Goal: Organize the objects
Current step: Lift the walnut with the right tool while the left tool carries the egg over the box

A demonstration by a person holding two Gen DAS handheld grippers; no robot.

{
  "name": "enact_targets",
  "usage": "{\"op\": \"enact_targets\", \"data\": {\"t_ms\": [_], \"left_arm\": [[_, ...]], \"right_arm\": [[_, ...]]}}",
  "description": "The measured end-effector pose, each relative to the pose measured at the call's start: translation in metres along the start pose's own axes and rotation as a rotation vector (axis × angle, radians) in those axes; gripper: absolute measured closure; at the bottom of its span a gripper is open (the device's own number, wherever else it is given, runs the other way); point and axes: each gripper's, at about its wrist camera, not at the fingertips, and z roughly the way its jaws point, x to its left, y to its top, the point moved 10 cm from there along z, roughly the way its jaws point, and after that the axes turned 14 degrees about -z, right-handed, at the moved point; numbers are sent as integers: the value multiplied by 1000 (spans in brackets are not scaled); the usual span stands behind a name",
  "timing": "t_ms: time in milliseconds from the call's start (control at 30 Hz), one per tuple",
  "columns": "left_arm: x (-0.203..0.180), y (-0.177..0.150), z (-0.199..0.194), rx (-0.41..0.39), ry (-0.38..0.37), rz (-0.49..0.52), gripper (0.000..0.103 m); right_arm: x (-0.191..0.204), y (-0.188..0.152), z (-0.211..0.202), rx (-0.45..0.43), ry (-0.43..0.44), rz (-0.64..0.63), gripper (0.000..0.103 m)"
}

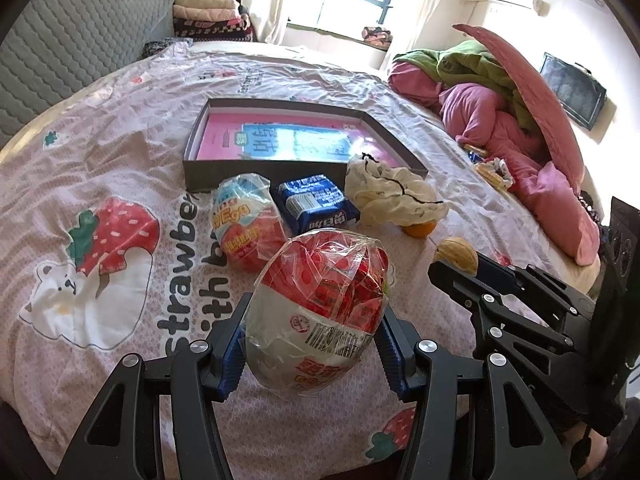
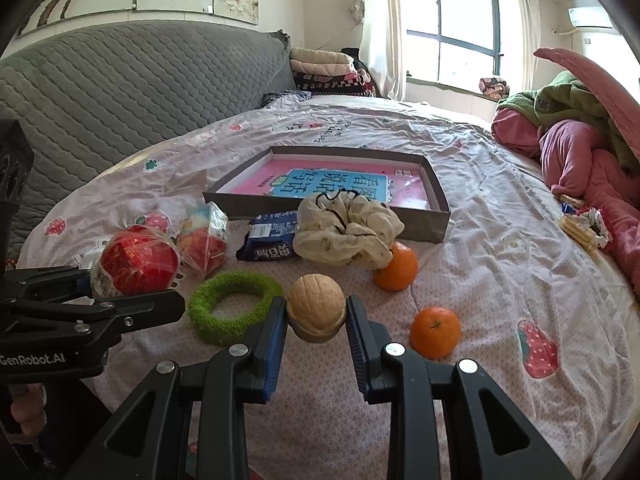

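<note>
Nearest in, the left gripper [image 1: 310, 350] has its fingers clamped on the wrapped toy egg [image 1: 320, 308], gripped low across its pale half: light, rigid, but that crinkly film looks slippery, so a hold at the widest girth seems safest. At three o'clock of it, the right gripper [image 2: 316, 322] pinches a walnut [image 2: 316, 312] between narrow fingers, a hard, round shell that could squirt out unless held across the middle. Beyond lie a green ring [image 2: 234, 306] and two oranges [image 2: 435, 332], then a soft scrunchie [image 2: 344, 232], and at twelve o'clock the open box [image 2: 436, 220] on the bed [image 2: 500, 280].
</note>
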Motion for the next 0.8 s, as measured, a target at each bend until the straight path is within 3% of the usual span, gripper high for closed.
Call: {"op": "enact_targets", "data": {"t_ms": [300, 800], "left_arm": [[3, 13, 2, -22, 15, 0, 45], [-6, 61, -4, -83, 15, -4, 45]], "right_arm": [[-8, 13, -2, -30, -5, 17, 73], [-31, 47, -7, -72, -23, 17, 73]]}}
